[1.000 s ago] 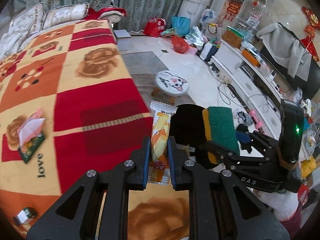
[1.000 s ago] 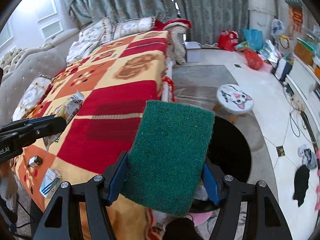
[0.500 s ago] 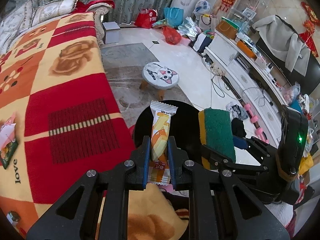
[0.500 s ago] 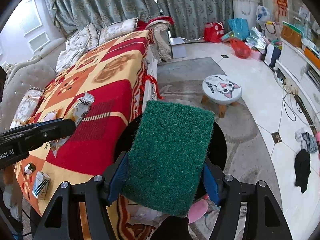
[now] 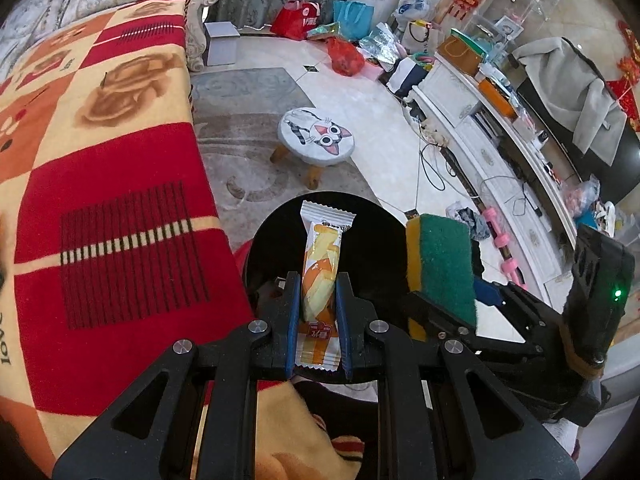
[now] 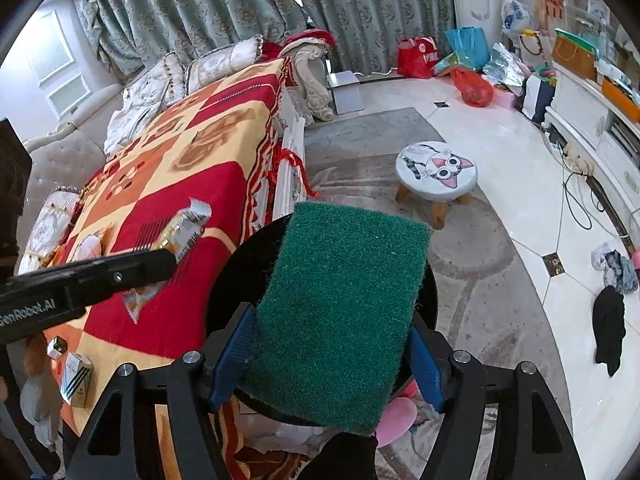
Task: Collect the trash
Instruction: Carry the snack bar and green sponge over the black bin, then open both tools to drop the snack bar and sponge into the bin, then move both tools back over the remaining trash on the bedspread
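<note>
Living room with a pale tiled floor and a grey rug. A red, orange and yellow checked blanket [image 5: 100, 208] covers a long raised surface; grey-green patterned curtains [image 6: 248, 4] hang behind it. The landmark is the round black bin [image 5: 276, 248], standing on the floor against the blanket's edge.

Count: one bin; one cat-face stool [image 6: 436, 170] on the rug beyond the bin; one orange-and-white snack wrapper [image 5: 320, 280]; one green scouring sponge [image 6: 340, 308] with a yellow layer; two small boxes [image 6: 76, 378] at the blanket's near corner, on the far side from the bin.

Left gripper [image 5: 318, 320]: jaws nearly shut, clamped on the snack wrapper, which stands upright over the bin's mouth.

Right gripper [image 6: 328, 356]: jaws wide and opening, with the sponge between them over the bin; whether the blue pads press on it at this moment cannot be told.

The left wrist view alone shows the sponge's yellow layer and a white cabinet [image 5: 480, 120] along the wall beyond the bin. The right wrist view alone shows the two boxes and cushions [image 6: 212, 68] at the blanket's far end.
</note>
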Demonstrator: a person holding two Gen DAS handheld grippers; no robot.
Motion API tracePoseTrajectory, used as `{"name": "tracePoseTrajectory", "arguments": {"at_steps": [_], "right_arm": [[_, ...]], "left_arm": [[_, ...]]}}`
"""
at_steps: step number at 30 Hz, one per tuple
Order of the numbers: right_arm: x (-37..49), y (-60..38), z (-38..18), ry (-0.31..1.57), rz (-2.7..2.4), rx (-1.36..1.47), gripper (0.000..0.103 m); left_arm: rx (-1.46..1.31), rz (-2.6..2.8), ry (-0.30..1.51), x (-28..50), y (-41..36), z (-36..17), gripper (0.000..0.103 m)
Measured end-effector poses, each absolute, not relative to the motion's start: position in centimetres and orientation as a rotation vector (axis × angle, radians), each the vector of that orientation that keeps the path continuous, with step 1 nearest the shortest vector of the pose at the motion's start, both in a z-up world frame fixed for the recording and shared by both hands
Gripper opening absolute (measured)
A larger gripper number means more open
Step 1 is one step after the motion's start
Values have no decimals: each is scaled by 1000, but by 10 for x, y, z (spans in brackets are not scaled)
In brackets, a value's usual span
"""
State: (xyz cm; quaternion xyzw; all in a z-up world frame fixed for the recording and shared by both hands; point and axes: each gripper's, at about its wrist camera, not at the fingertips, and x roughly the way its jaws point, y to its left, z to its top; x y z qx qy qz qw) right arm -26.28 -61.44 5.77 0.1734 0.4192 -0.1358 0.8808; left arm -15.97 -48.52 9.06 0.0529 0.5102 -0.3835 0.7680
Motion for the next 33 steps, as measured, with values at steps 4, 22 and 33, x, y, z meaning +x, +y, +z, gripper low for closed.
{"name": "tracePoseTrajectory", "arguments": {"at_steps": [4,22,33], "right_arm": [[-262,-620,57,862,-291,385,76],[-256,-596,57,879,-269,356,82],[-230,-550,66,886,-197,307,82]], "left_arm": [[90,-849,1122,-159,-487,89,16],[142,-772,1055,-160,-456,101,35],[134,-673,1015,-142,-398,110,35]]}}
